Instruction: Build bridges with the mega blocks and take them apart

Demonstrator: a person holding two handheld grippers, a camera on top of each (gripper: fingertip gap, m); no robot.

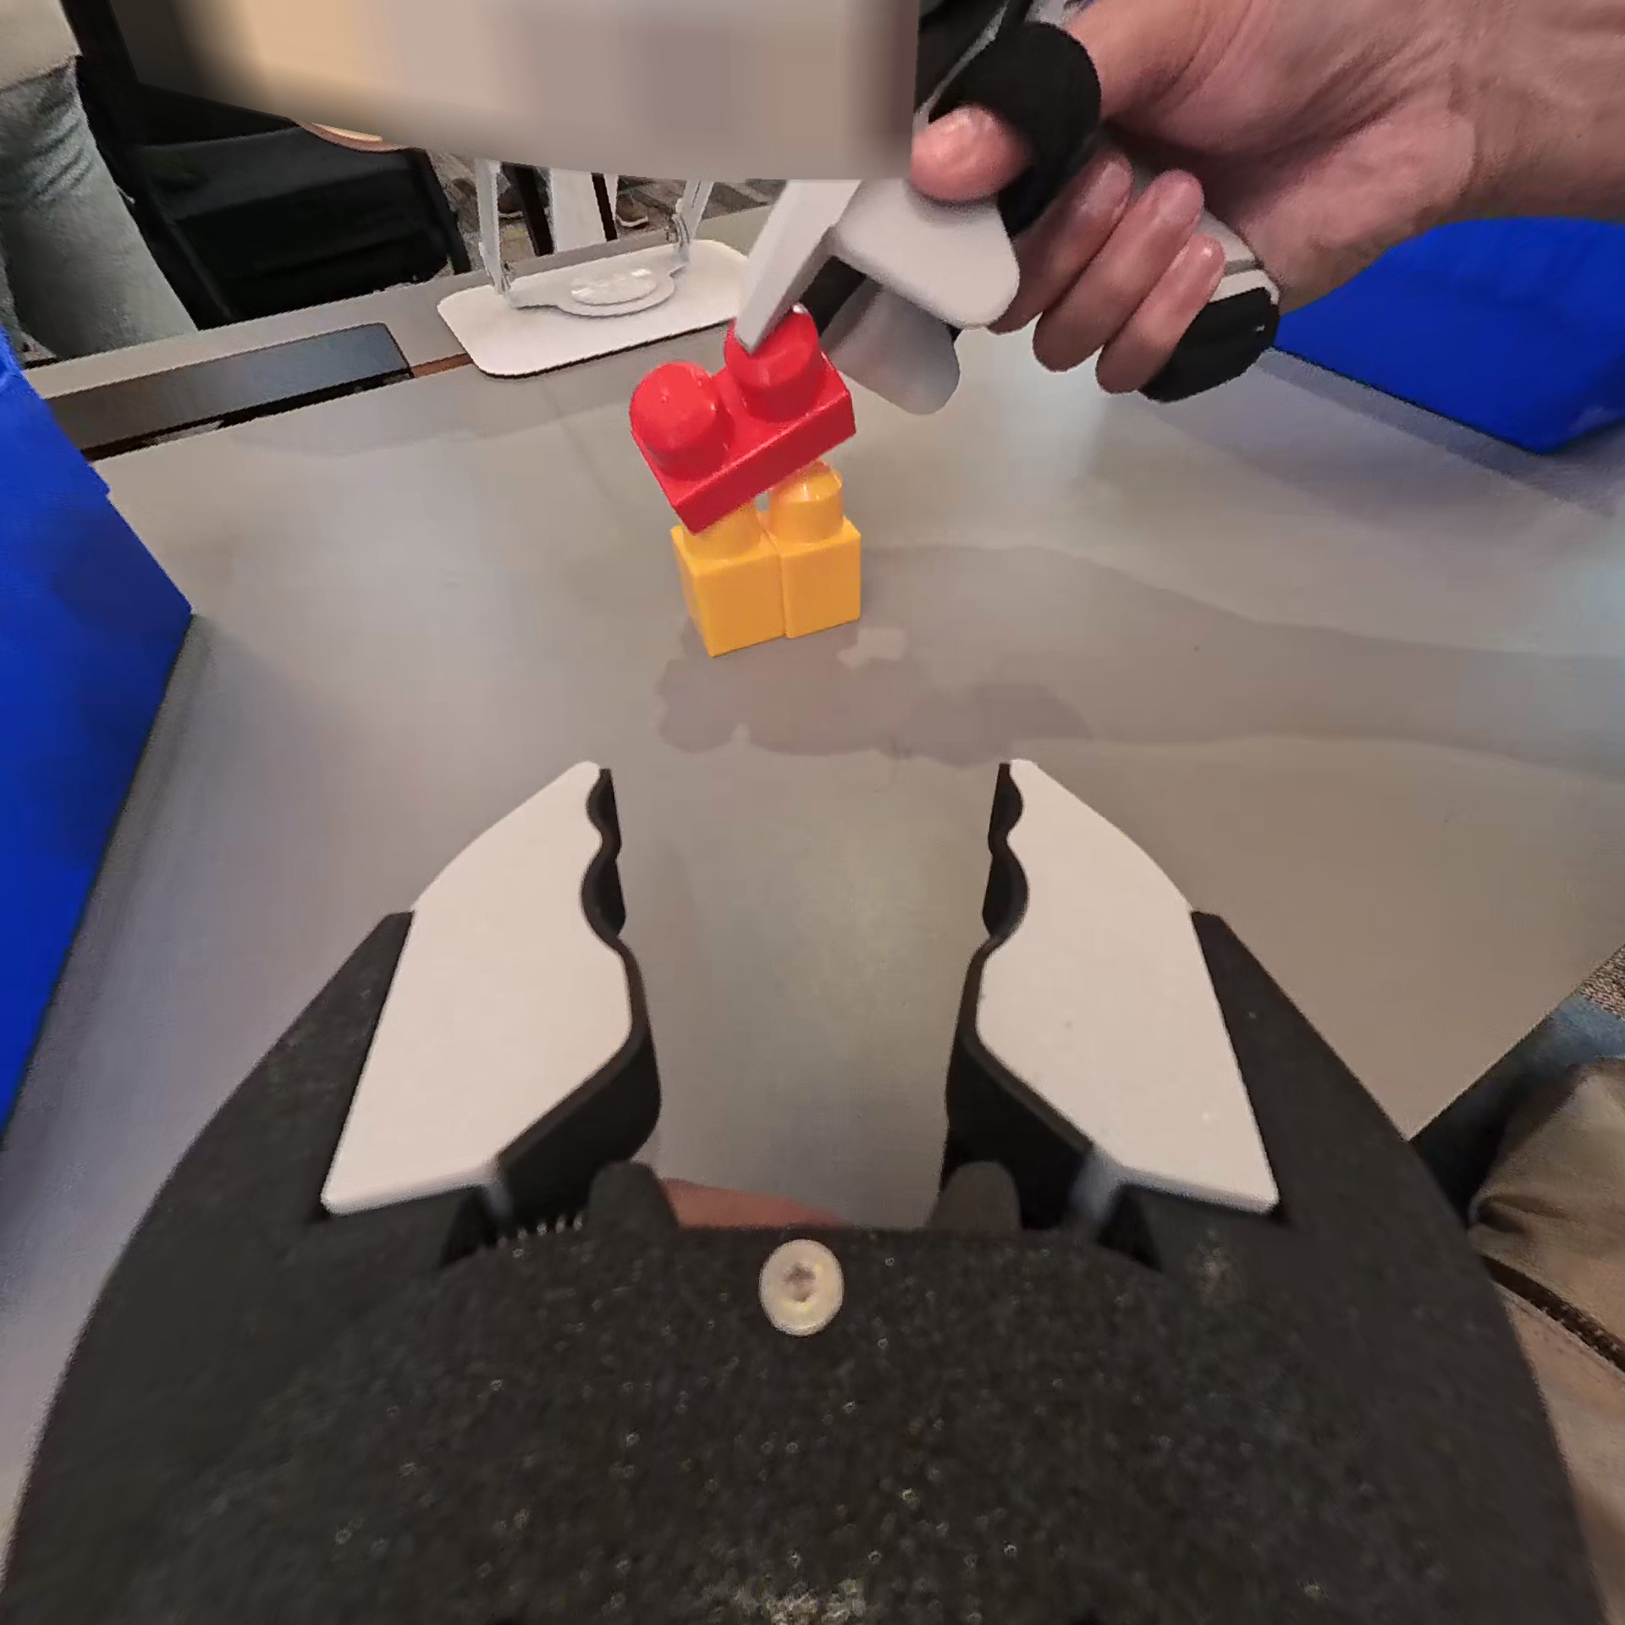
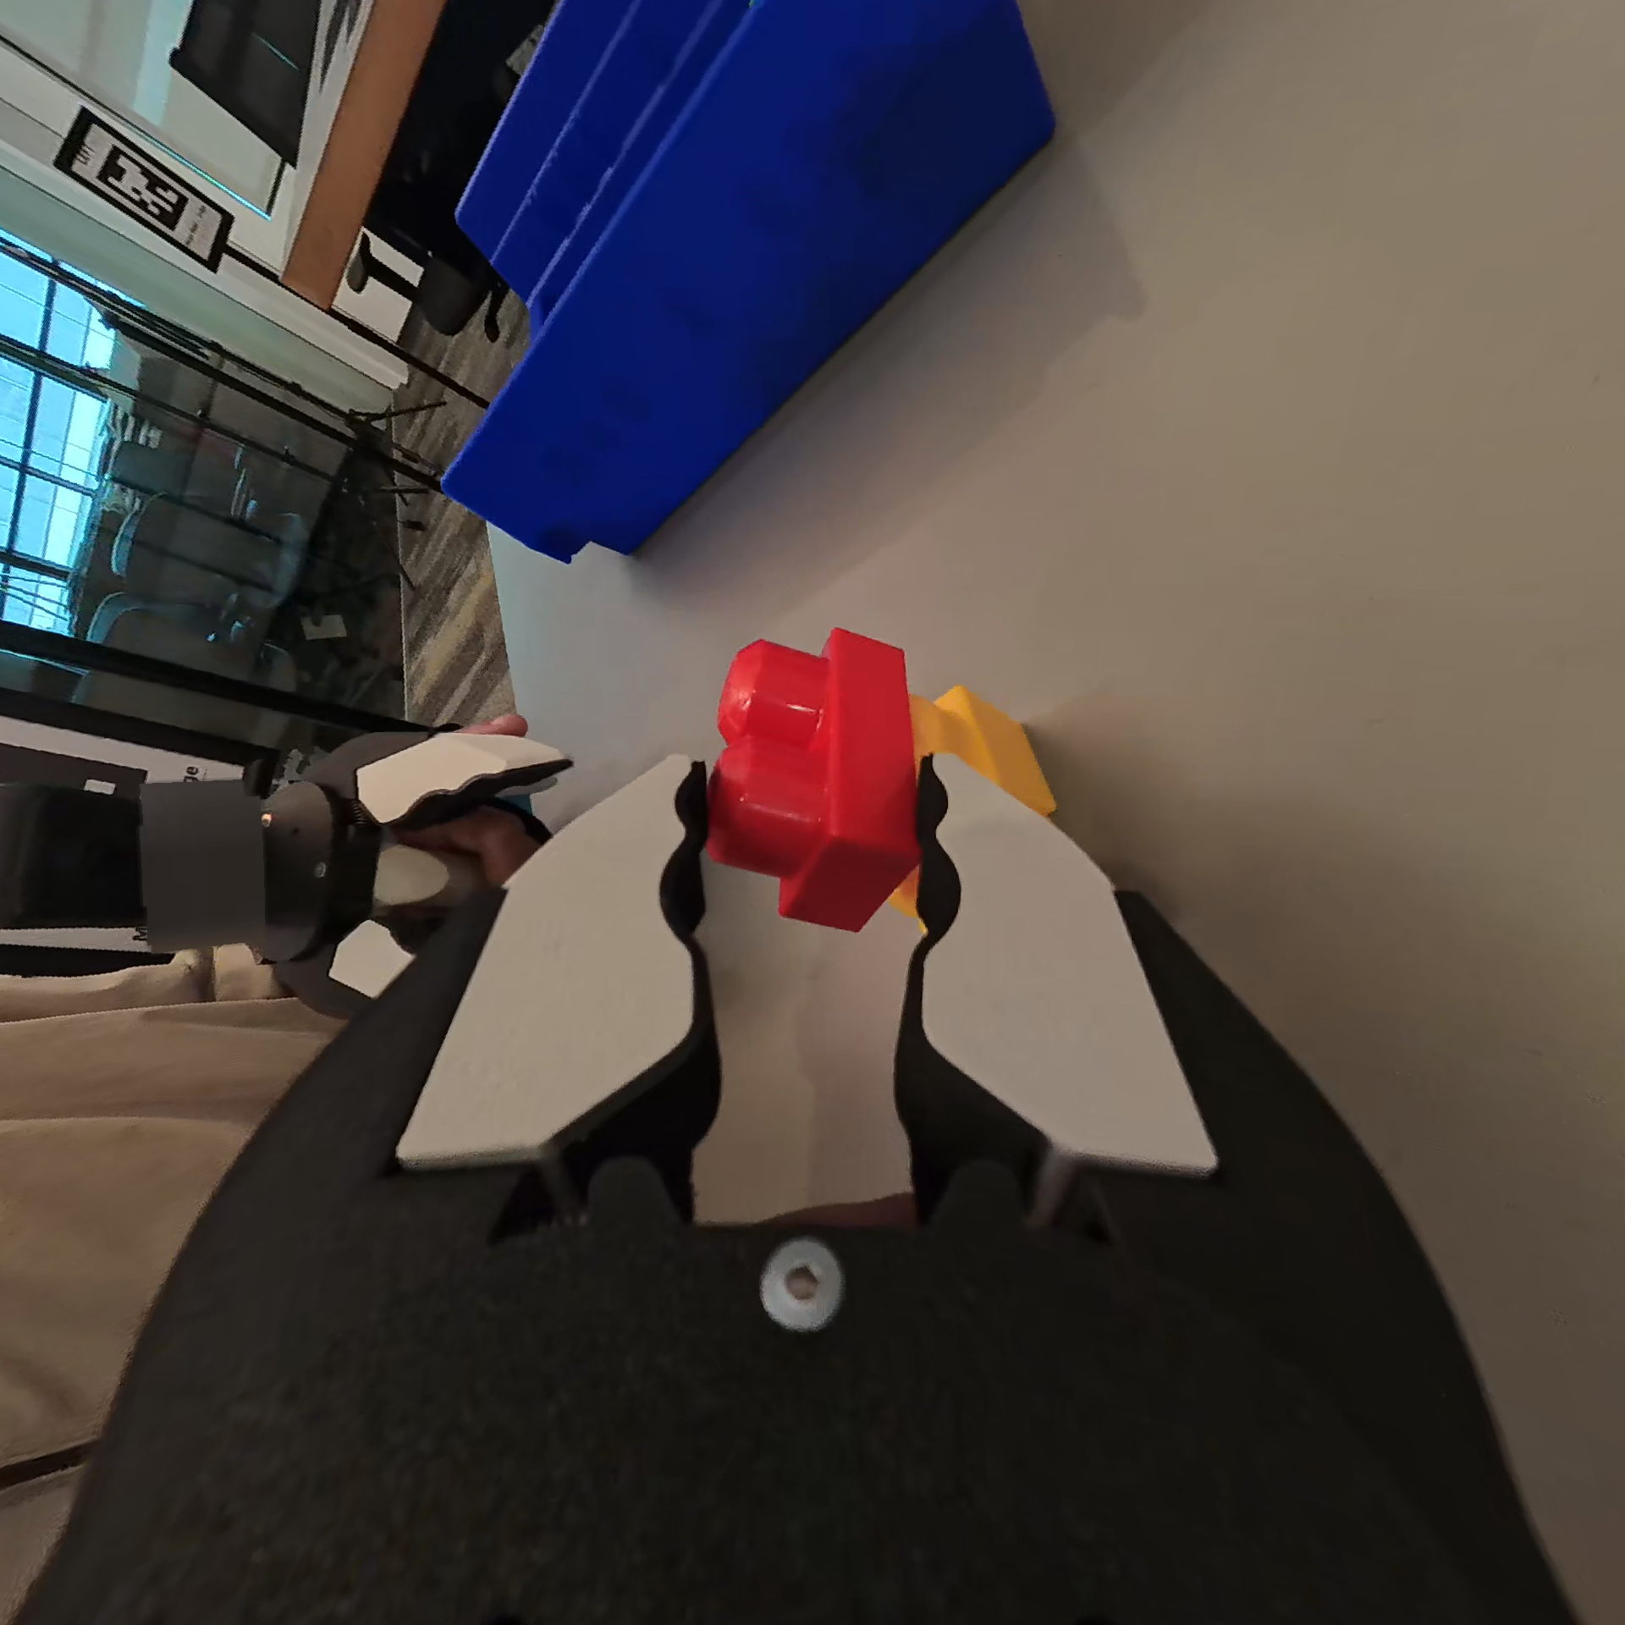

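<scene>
A red two-stud block (image 1: 747, 440) is tilted over two yellow single-stud blocks (image 1: 765, 580). The yellow blocks stand side by side on the grey table (image 1: 1231, 703). My right gripper (image 1: 818, 347) comes in from above, held by a hand, and is shut on the red block's far end. In the right wrist view my right gripper (image 2: 811, 774) clamps the red block (image 2: 844, 721), with the yellow blocks (image 2: 994, 747) partly hidden behind it. My left gripper (image 1: 802, 774) is open and empty, a short way in front of the stack.
Blue bins stand on the table at the left (image 1: 70, 572) and the right (image 1: 1451, 334); one also shows in the right wrist view (image 2: 747, 264). A white stand on a mat (image 1: 607, 290) is at the table's far edge. My left gripper (image 2: 510, 818) shows beside a person's lap. About 15 cm separates my left fingertips from my right.
</scene>
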